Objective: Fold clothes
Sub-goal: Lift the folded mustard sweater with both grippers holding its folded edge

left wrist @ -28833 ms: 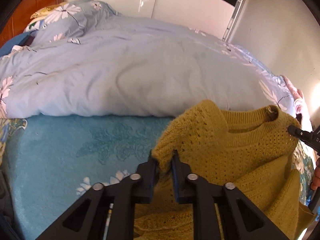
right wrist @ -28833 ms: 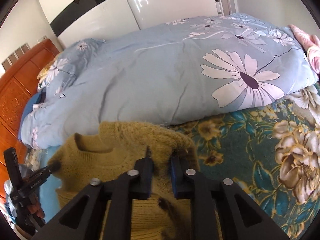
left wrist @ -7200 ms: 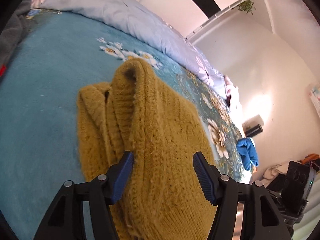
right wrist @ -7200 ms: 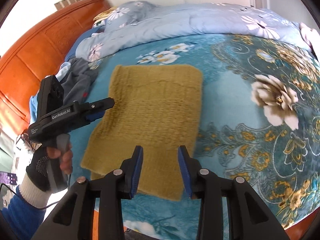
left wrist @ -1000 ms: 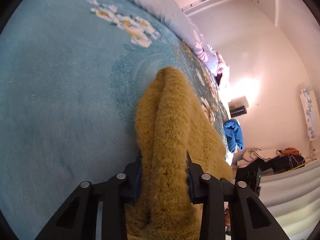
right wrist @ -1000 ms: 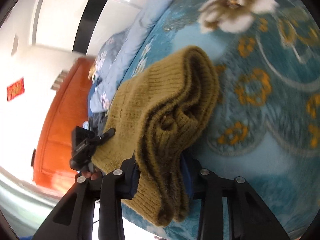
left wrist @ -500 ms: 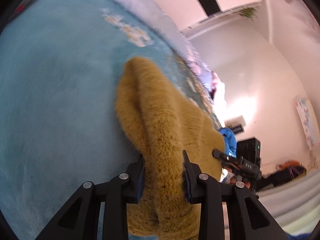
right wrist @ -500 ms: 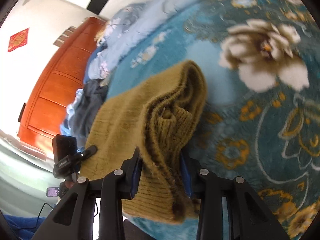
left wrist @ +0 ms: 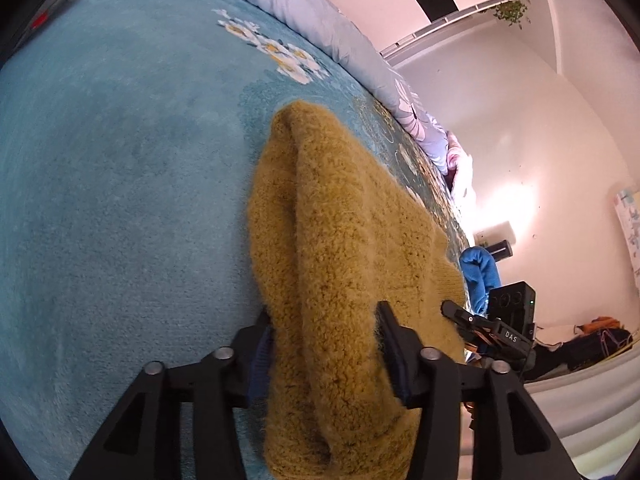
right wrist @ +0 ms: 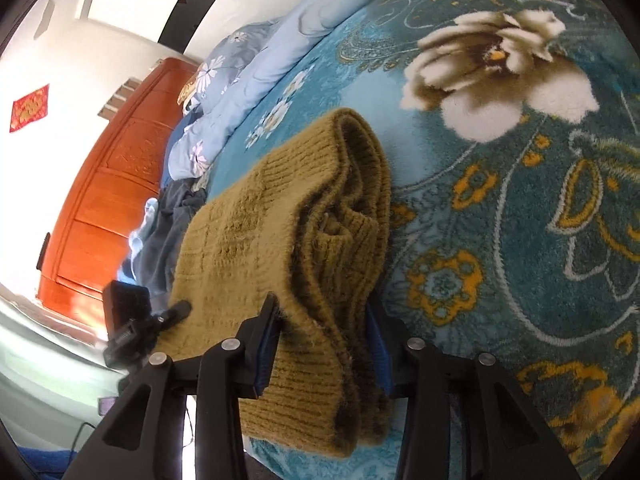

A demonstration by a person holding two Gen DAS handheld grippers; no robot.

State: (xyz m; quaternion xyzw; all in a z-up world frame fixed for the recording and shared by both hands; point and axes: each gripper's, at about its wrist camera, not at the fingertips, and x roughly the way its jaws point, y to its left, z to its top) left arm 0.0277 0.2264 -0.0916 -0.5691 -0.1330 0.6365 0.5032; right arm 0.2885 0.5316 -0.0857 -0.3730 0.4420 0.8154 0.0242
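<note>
1. You are at the last fold or the set-down. The mustard sweater (left wrist: 340, 264) is a thick folded bundle lying on the teal floral blanket (left wrist: 120, 184), and you hold one end of it in each tool.

2. Left gripper (left wrist: 326, 354): its jaws stand on either side of a fat roll of knit, pads touching the wool at both flanks. It reads as a loose clasp, wider than half a second ago, when the jaws pinched the roll tighter.

3. Right gripper (right wrist: 322, 344): its jaws likewise straddle the layered edge of the sweater (right wrist: 304, 216), with the stacked folds running away towards 12 o'clock. These have also spread a little since the frame before.

4. In the left view your right tool shows at 3 o'clock, just past the sweater's far edge. In the right view the left tool shows at 9 o'clock.

5. Seven seconds back the sweater lay as a flat rectangle and both grippers hung wide above it. It is now doubled over.

6. Next, I judge, let the jaws open fully and draw both tools back towards 6 o'clock without dragging the top layer. The fuzzy knit may snag on the pads.

7. The blue duvet (right wrist: 256, 64) lies well apart at 11 o'clock.
</note>
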